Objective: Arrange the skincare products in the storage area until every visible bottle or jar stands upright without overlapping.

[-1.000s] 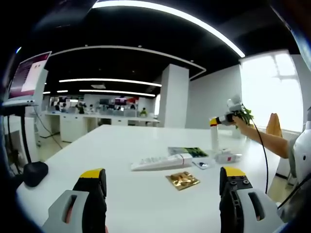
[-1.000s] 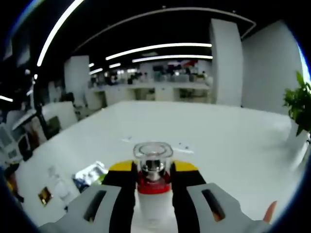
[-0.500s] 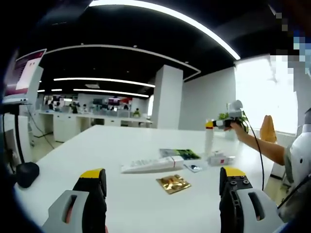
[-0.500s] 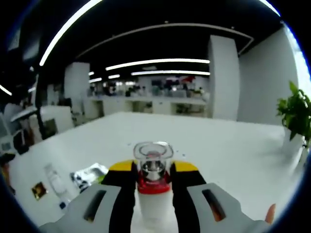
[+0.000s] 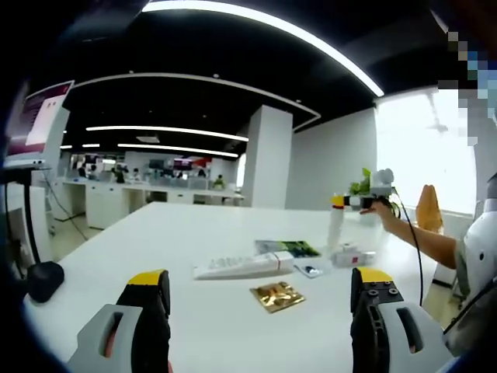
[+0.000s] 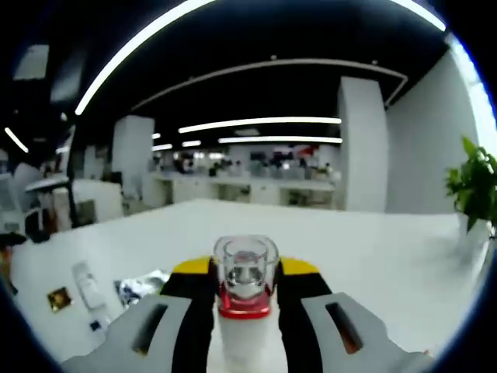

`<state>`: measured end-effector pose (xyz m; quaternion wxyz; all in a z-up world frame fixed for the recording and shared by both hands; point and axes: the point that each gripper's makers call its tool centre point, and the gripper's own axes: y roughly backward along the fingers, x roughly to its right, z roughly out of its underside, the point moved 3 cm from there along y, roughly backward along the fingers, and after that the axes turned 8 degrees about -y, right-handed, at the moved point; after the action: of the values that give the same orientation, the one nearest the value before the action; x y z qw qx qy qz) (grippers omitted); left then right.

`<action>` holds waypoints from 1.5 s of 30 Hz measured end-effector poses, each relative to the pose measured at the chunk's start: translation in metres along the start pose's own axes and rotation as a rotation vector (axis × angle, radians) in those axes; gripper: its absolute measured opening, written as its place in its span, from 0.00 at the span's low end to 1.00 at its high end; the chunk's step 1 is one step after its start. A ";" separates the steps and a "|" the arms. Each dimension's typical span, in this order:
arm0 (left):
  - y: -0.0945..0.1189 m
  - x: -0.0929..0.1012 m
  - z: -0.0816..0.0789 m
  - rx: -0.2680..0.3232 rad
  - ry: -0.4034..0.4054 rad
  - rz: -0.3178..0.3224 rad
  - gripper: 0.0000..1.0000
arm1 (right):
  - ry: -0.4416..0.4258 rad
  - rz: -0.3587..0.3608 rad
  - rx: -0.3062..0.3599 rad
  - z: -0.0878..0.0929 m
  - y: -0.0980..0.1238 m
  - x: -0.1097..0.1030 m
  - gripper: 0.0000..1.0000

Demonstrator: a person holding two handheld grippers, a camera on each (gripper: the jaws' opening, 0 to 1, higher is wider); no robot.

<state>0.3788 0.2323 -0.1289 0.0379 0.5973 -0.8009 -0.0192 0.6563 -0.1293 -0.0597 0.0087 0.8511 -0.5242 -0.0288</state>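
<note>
left hand-held gripper (image 5: 260,291) jaws apart, right hand-held gripper (image 6: 245,268) clamped

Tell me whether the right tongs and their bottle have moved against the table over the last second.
Yes. In the left gripper view the right tongs with the white bottle have come lower toward the table, nearer the white tube; bottle stays upright.

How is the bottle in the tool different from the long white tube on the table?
The bottle stands upright; the tube lies flat. The bottle is clamped in the right tool, while nothing touches the tube on the table. The bottle has a clear cap above a red band. Both have white bodies.
</note>
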 end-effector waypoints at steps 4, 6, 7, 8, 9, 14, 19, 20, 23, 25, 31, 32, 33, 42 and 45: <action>-0.002 0.002 -0.001 0.001 -0.003 0.010 0.99 | 0.003 -0.019 0.004 -0.002 0.001 -0.005 0.48; -0.003 0.003 -0.001 0.001 -0.003 0.013 0.99 | -0.002 -0.028 0.003 -0.002 0.002 -0.007 0.48; -0.002 0.004 -0.001 0.002 -0.003 0.014 0.99 | 0.000 -0.035 0.006 -0.002 0.003 -0.009 0.50; -0.003 0.004 -0.002 0.002 -0.003 0.015 0.99 | 0.005 -0.040 0.004 -0.001 0.002 -0.010 0.54; -0.002 0.004 -0.002 0.002 -0.003 0.016 0.99 | 0.007 -0.046 -0.003 0.001 0.002 -0.010 0.56; 0.000 0.002 -0.003 0.003 -0.008 0.010 0.99 | -0.020 -0.075 -0.050 0.018 0.002 -0.009 0.66; 0.000 -0.001 -0.003 0.004 -0.007 -0.001 0.99 | -0.079 -0.100 -0.141 0.041 0.002 -0.002 0.75; -0.001 -0.001 -0.003 0.004 -0.007 -0.002 0.99 | -0.091 -0.102 -0.156 0.045 0.002 0.000 0.76; -0.002 -0.001 -0.003 0.004 -0.007 -0.003 0.99 | -0.096 -0.101 -0.178 0.055 0.005 0.002 0.72; -0.004 0.001 -0.003 0.003 -0.007 0.000 0.99 | -0.108 -0.095 -0.207 0.062 0.008 0.004 0.67; -0.008 0.003 -0.001 -0.012 -0.015 0.008 0.99 | -0.137 -0.082 -0.306 0.089 0.008 0.011 0.63; -0.008 0.004 -0.001 -0.011 -0.015 0.010 0.99 | -0.140 -0.080 -0.314 0.092 0.007 0.012 0.60; -0.008 0.005 -0.001 -0.010 -0.013 0.011 0.99 | -0.142 -0.077 -0.326 0.095 0.006 0.014 0.58; -0.007 0.002 0.000 -0.010 -0.009 0.000 0.99 | -0.193 -0.027 -0.411 0.108 0.000 0.006 0.30; -0.008 0.000 0.001 -0.014 -0.006 -0.003 0.99 | -0.188 0.022 -0.429 0.107 -0.005 0.008 0.30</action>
<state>0.3860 0.2302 -0.1310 0.0396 0.5983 -0.7998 -0.0265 0.6582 -0.1330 -0.1668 0.1407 0.8174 -0.5140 -0.2187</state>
